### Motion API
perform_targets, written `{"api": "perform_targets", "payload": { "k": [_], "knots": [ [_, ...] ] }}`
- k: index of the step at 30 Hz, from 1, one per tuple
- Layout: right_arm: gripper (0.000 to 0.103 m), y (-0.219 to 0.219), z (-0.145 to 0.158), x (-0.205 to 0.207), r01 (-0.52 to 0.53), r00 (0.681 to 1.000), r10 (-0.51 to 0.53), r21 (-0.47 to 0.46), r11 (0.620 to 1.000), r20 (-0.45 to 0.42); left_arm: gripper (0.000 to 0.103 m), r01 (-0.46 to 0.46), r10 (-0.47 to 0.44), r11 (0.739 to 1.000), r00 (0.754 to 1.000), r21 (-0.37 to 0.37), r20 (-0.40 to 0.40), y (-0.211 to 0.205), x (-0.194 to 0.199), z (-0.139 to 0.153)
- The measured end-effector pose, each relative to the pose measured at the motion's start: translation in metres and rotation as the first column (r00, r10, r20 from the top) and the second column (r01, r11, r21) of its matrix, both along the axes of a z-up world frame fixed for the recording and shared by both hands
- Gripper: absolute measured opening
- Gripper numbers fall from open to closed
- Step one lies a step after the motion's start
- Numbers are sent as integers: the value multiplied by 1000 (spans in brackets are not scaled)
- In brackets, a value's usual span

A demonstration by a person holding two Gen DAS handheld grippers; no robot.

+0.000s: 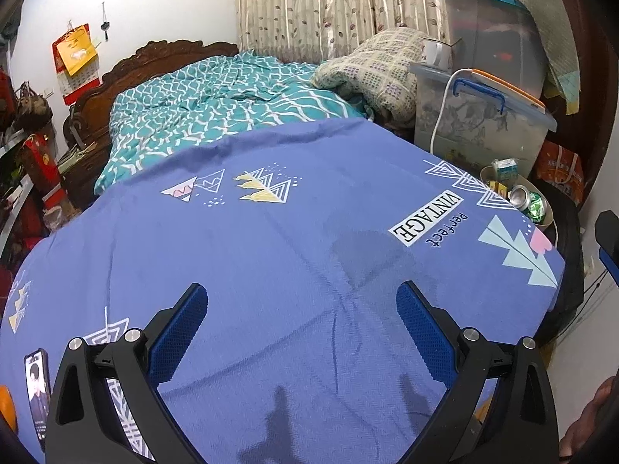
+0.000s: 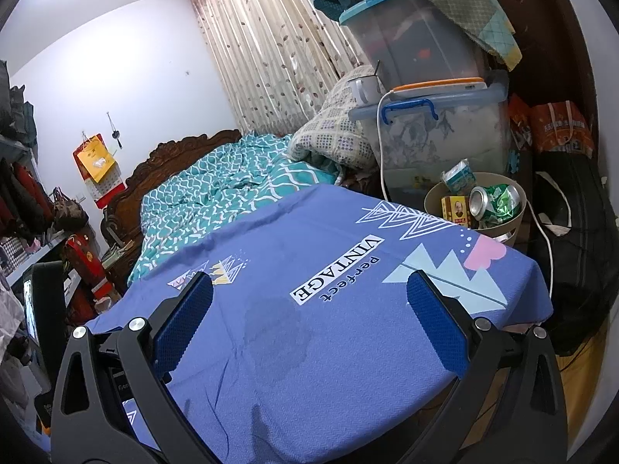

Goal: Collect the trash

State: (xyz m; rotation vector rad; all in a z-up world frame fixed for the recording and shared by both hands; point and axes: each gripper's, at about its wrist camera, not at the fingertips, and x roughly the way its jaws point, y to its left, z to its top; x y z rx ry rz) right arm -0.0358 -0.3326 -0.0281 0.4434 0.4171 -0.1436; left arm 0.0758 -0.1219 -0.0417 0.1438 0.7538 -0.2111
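A phone (image 1: pixel 37 390) with its screen lit lies at the far left edge of the worktop (image 1: pixel 271 255), which is draped in a blue cloth printed with triangles and the words "Perfect VINTAGE". In the left wrist view it sits just beside the left hand-held gripper (image 1: pixel 301 301), whose blue-padded fingers (image 1: pixel 182 332) are spread wide over bare cloth with nothing between them. A careless sweep on that side could, in all likelihood, nudge the phone off the edge.

The right hand-held gripper (image 2: pixel 309 297) is likewise spread wide and empty above the cloth. No loose rubbish shows on the worktop in either view, so the task looks close to done, or the remaining pieces lie out of sight.

At the right, beyond the far corner of the worktop, the beige waste bin (image 2: pixel 433 197) stands on the floor just beside a clear storage box (image 2: pixel 445 143). It holds the collected trash: a crushed can (image 2: pixel 479 203), a small yellow packet (image 2: pixel 456 210), green wrapper (image 2: pixel 503 203) and a small carton (image 2: pixel 458 178). The pile reaches the rim, so another piece dropped from above could slide out. A white cable (image 2: pixel 383 147) hangs down the box close to the bin, and a reaching hand-held gripper could snag it and drag down whatever it is plugged into on the box lid.
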Motion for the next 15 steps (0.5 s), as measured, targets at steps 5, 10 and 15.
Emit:
{"api": "perform_targets", "payload": {
  "k": [5, 10, 15],
  "knots": [
    [99, 0, 3, -1, 3, 1000, -3, -7, 1000, 8, 94, 0, 0, 1000, 1000, 31, -1, -3, 0, -2],
    [99, -4, 3, -3, 11, 1000, -11, 2, 1000, 8, 94, -3, 3, 997, 1000, 75, 4, -7, -2, -4],
    [99, -5, 1, -3, 10, 1000, -10, 1, 1000, 8, 94, 11, -10, 997, 1000, 75, -7, -8, -3, -6]
  ]
}}
